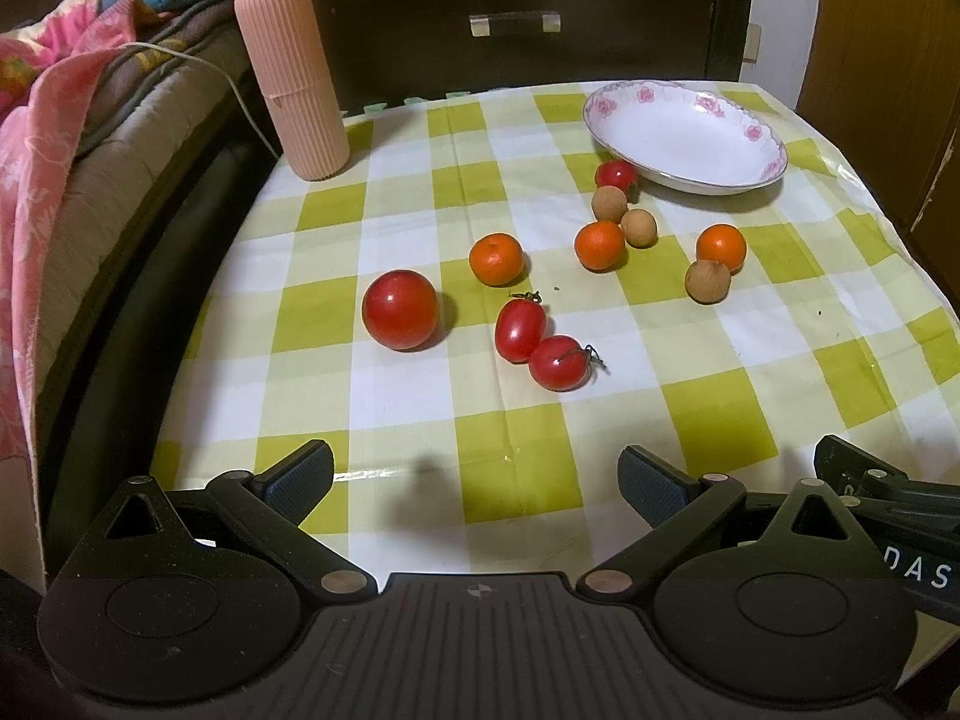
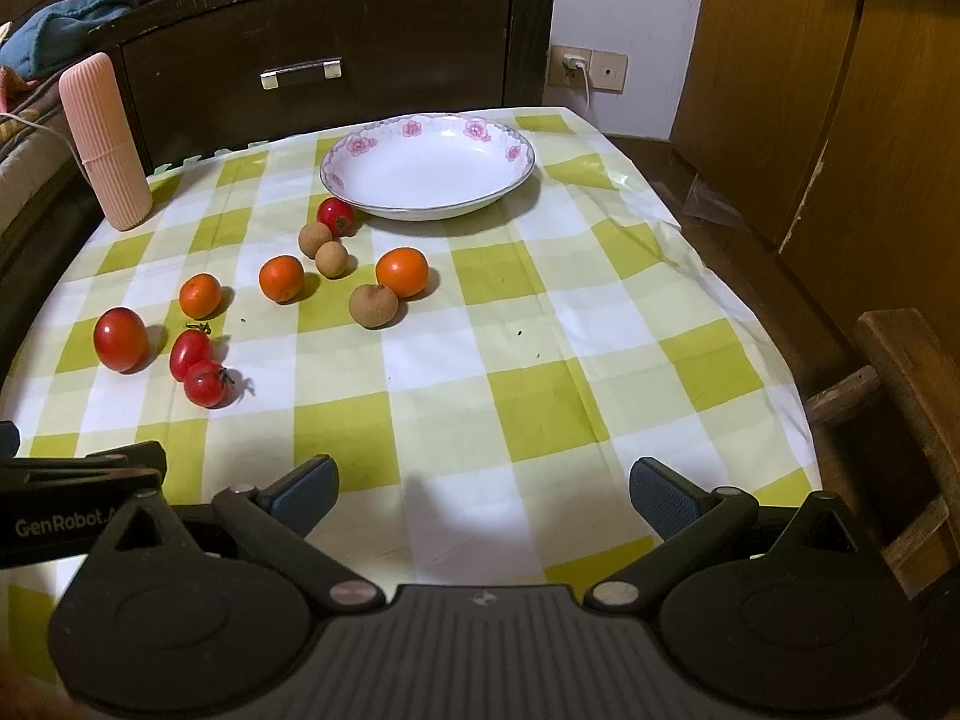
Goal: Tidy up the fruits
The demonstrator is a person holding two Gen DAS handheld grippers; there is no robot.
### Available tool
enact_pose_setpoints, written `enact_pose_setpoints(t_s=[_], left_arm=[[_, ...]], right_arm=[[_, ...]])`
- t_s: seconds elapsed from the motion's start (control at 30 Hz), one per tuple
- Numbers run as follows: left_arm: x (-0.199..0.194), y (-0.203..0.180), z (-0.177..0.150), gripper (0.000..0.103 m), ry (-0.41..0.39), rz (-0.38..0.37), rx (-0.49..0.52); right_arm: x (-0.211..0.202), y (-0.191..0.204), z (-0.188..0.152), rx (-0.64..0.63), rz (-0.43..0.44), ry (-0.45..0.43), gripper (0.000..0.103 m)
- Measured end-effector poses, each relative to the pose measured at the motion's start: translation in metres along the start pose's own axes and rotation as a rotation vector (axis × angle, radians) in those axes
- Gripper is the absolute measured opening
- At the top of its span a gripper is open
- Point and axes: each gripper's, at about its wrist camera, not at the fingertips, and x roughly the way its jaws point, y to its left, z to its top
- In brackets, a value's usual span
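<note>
Loose fruit lies on a green-and-white checked tablecloth [image 1: 516, 414] [image 2: 540, 360]. A large red tomato [image 1: 399, 309] [image 2: 120, 339] sits left of two small touching tomatoes [image 1: 521, 329] [image 2: 191, 354]. A fourth tomato [image 1: 615, 175] [image 2: 335, 216] rests against the empty white floral plate [image 1: 684, 138] [image 2: 429, 165]. Three small oranges [image 1: 495, 258] [image 1: 599, 245] [image 1: 721, 246] [image 2: 402, 271] and three brown longans [image 1: 708, 281] [image 2: 373, 306] are scattered between. My left gripper [image 1: 477, 483] and right gripper [image 2: 483, 495] both hover open and empty over the table's near edge.
A ribbed pink cylinder [image 1: 292, 75] [image 2: 105, 141] stands upright at the back left corner. A dark wooden drawer cabinet [image 2: 336, 48] backs the table. Bedding with a white cable [image 1: 72, 138] lies left, and a wooden chair [image 2: 900, 396] stands at the right edge.
</note>
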Motion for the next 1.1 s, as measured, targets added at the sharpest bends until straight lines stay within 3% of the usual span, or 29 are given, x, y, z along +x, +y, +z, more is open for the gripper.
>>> enact_pose_setpoints(t_s=[1.1], left_arm=[[0.017, 0.004, 0.011, 0.1, 0.033, 0.057, -0.016]], right_arm=[[0.017, 0.012, 0.014, -0.021, 0.054, 0.048, 0.102]])
